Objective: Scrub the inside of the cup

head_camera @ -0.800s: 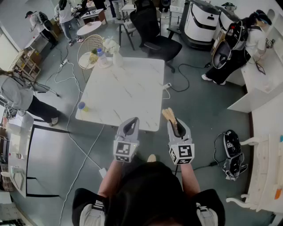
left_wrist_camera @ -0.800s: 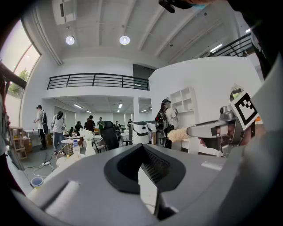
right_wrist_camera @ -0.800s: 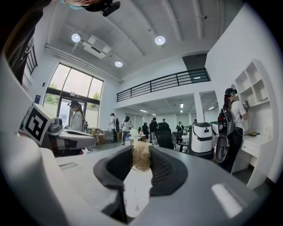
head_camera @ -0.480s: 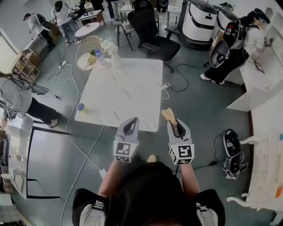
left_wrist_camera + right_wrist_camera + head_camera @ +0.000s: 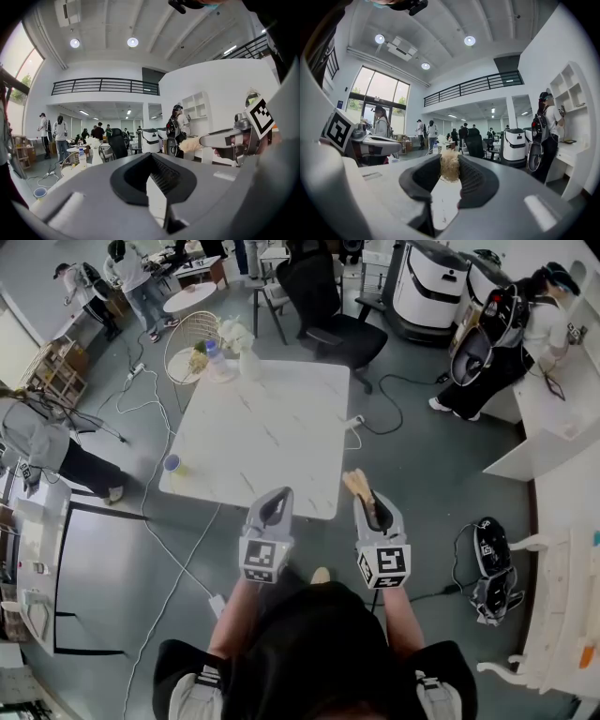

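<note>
Left claw [image 5: 274,509] is closed on nothing, its jaws together, while the right claw [image 5: 371,510] is clamped on a tan fibre brush [image 5: 357,484] whose tuft pokes out past the jaw tips. Both hang side by side over the floor, just short of the near edge of the desk [image 5: 281,427]. The cup [image 5: 172,464], small and blue, stands at the desk's left edge, well apart from both claws and off to their left. Scrubbing has not begun, I judge: the cup must first be reached and steadied. The main risk lies in where it stands. So near the edge, a push from the brush with nothing gripping the cup would likely tip it or slide it off to the floor, so the left claw has to open and take it before the brush goes in. A second risk is the brush twisting in the right claw when pressed against the cup's wall, since only part of it seems pinched. A white cable [image 5: 178,554] lies on the floor toward that side and could catch a foot.
</note>
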Tool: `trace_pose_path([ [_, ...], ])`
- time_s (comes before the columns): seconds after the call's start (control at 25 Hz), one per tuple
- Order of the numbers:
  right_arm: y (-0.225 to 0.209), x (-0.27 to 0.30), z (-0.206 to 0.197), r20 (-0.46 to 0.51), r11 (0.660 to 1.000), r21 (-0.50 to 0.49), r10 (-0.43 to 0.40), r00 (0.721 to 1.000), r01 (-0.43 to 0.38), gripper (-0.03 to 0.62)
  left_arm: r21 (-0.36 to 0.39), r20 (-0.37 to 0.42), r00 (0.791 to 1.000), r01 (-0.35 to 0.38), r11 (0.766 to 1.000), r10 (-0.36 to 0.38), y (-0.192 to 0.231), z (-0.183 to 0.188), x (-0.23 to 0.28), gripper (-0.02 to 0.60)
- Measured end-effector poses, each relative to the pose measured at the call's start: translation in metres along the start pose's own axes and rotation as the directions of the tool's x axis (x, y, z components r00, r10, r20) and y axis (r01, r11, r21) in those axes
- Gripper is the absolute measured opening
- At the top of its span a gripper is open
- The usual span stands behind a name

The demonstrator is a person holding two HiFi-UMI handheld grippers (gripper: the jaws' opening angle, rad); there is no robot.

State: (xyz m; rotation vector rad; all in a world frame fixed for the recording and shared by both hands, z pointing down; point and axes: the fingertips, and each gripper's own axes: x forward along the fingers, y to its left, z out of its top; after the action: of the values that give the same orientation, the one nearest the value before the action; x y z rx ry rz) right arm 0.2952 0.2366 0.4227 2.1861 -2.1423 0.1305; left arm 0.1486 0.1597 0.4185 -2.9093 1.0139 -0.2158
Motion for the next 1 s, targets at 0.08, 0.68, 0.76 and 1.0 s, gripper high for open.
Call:
trace_pose_path([
  [0.08,0.001,0.003,-0.001,-0.001,1.000,0.001,0.013,1.000,-0.013,0.107,-0.002,0.001,1.000,-0.013,1.000,0.013,0.002,0.000,0.000,0.008],
  [0.68,0.055,0.054,-0.004,-0.023,0.972,-0.029,0.231,0.973,-0.231,0.107,-0.024,-0.033,0.973,-0.231,0.973,0.230,0.058,-0.022,-0.036,0.008],
  [0.76,0.065,0.063,-0.002,-0.021,0.965,-0.033,0.260,0.965,-0.260,0.107,-0.027,-0.035,0.965,-0.260,0.965,0.259,0.070,-0.022,-0.042,0.008],
  [1.0,0.102,0.098,0.005,-0.022,0.939,-0.036,0.340,0.940,-0.341,0.107,-0.039,-0.040,0.936,-0.352,0.935,0.350,0.115,-0.025,-0.061,0.008],
])
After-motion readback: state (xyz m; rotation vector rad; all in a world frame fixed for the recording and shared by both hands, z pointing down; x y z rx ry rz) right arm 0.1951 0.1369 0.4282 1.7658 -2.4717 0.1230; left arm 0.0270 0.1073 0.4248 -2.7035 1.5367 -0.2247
